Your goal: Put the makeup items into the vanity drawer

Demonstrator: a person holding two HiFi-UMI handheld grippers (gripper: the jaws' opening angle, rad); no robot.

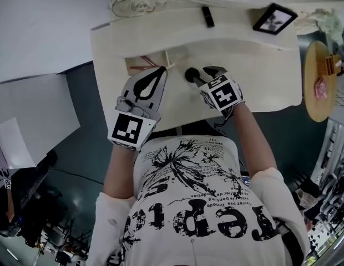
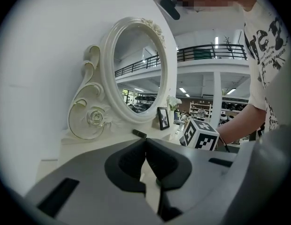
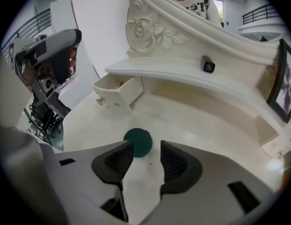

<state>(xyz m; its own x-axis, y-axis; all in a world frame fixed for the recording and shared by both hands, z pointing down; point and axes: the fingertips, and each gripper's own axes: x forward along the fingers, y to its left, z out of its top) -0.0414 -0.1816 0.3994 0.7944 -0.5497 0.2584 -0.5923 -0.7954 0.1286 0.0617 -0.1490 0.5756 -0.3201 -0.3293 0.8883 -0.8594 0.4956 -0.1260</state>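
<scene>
A round dark green compact lies flat on the cream vanity top. It sits just beyond the tips of my right gripper, whose jaws stand open around bare tabletop, not touching it. From above, the compact is at the right gripper's tips. The small vanity drawer stands pulled open at the left. My left gripper hovers by the drawer, shut with nothing held. A black lipstick tube rests on the upper shelf.
An oval mirror with a carved cream frame rises behind the shelf. A black photo frame stands at the shelf's right end. A round wooden side table is off to the right. The person's torso is close against the vanity's front edge.
</scene>
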